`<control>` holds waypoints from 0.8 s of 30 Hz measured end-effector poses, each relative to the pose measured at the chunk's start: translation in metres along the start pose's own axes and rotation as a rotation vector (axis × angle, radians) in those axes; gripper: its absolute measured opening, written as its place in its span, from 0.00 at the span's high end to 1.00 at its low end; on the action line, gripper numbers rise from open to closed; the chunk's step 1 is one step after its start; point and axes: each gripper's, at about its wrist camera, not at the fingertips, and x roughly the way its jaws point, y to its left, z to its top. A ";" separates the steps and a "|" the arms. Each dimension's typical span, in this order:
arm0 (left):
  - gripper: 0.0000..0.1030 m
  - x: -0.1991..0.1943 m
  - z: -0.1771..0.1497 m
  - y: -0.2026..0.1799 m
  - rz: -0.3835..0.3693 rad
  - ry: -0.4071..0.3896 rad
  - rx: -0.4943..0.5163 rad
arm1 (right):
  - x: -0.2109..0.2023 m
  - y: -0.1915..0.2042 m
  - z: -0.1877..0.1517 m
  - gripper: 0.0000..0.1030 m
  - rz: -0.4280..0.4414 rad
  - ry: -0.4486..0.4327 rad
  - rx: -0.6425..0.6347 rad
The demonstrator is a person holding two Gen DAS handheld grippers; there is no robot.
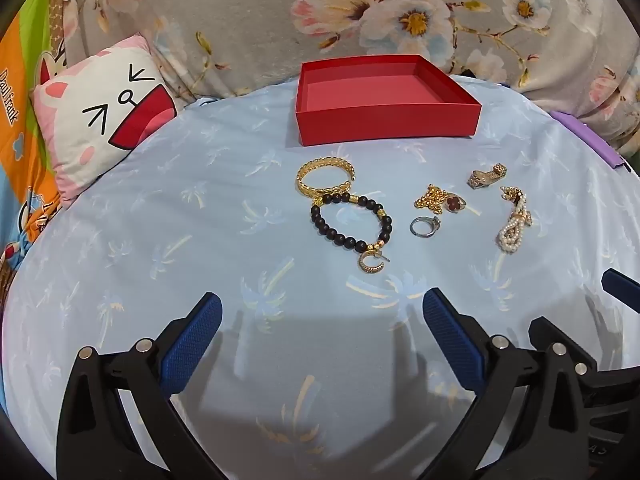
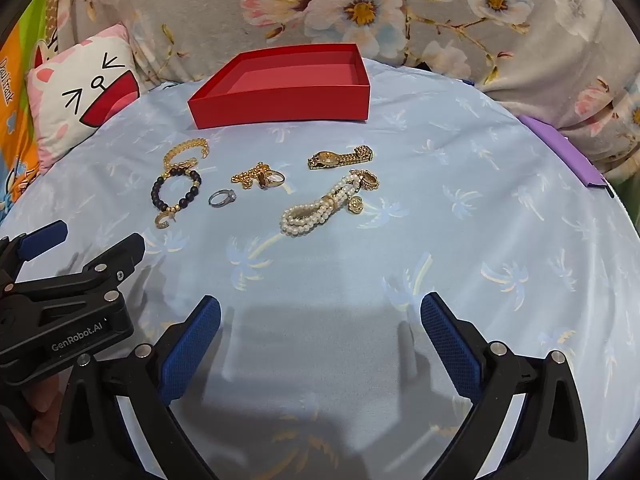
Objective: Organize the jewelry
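You are working over a bed covered in a pale blue sheet (image 1: pixel 168 240) printed with palm trees, with a grey floral blanket (image 1: pixel 248 12) bunched along the far side and a cartoon-face cushion (image 1: pixel 100 120) at the far left. A purple strip (image 2: pixel 560 148) lies at the right edge of the sheet.

An open red box (image 1: pixel 384 120) sits on the sheet at the far side, nothing visible inside it. The jewelry is spread on the sheet just in front of it. On the left lies a gold cuff bangle (image 1: pixel 325 178), touching a black bead bracelet (image 1: pixel 352 220); a small gold hoop earring (image 1: pixel 370 262) lies at the near end of that bracelet. To the right sits a gold chain (image 1: pixel 430 198) bunched against a ring with a red clover face (image 1: pixel 454 203), and a silver ring (image 1: pixel 424 227) lies just in front of them. Further right lie a gold watch (image 2: pixel 340 158) and, nearer you, a pearl bracelet (image 2: pixel 316 210) with gold fittings.

Your left hand-held gripper (image 1: pixel 322 328) hovers above the sheet near the earring, its blue-padded fingers (image 1: pixel 196 340) spread wide with nothing between them. Your right hand-held gripper (image 2: pixel 320 328) hovers beside it, in front of the pearl bracelet, fingers (image 2: pixel 448 340) likewise wide apart and holding nothing.
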 end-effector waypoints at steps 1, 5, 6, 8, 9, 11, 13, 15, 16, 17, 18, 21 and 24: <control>0.05 0.000 0.000 0.000 -0.005 0.003 -0.004 | 0.000 0.000 0.000 0.05 0.000 0.001 -0.001; 0.05 0.000 0.000 0.000 -0.004 0.004 -0.004 | 0.000 0.000 0.000 0.05 0.000 0.003 -0.001; 0.05 0.000 0.000 0.000 -0.002 0.004 -0.003 | 0.000 0.000 0.000 0.05 0.000 0.003 -0.001; 0.05 0.001 0.000 0.000 0.000 0.003 -0.003 | 0.000 0.000 0.000 0.05 0.000 0.004 -0.001; 0.05 0.000 0.000 0.000 -0.004 0.004 -0.004 | 0.000 0.000 0.000 0.05 0.000 0.003 -0.001; 0.05 0.000 0.000 0.000 -0.002 0.002 -0.003 | 0.000 0.000 0.001 0.05 0.000 0.003 -0.001; 0.05 0.000 0.000 0.000 0.001 0.001 -0.003 | 0.000 0.000 0.001 0.05 0.000 0.003 -0.001; 0.05 0.000 0.000 0.001 0.001 0.000 -0.003 | 0.000 0.000 0.001 0.05 0.000 0.004 0.000; 0.05 0.000 0.000 0.000 0.002 0.000 -0.002 | 0.000 0.000 0.001 0.05 0.000 0.004 0.000; 0.05 0.000 0.000 0.000 0.001 0.000 -0.002 | -0.001 0.000 0.001 0.05 0.000 0.004 0.000; 0.05 0.000 0.000 0.001 0.001 0.000 -0.002 | -0.001 0.000 0.001 0.05 0.001 0.004 0.000; 0.05 0.000 0.000 0.000 0.002 0.000 -0.001 | -0.001 0.001 0.001 0.05 0.000 0.004 0.000; 0.05 0.000 0.000 0.000 0.002 -0.001 -0.001 | -0.001 0.000 0.001 0.05 0.000 0.004 0.000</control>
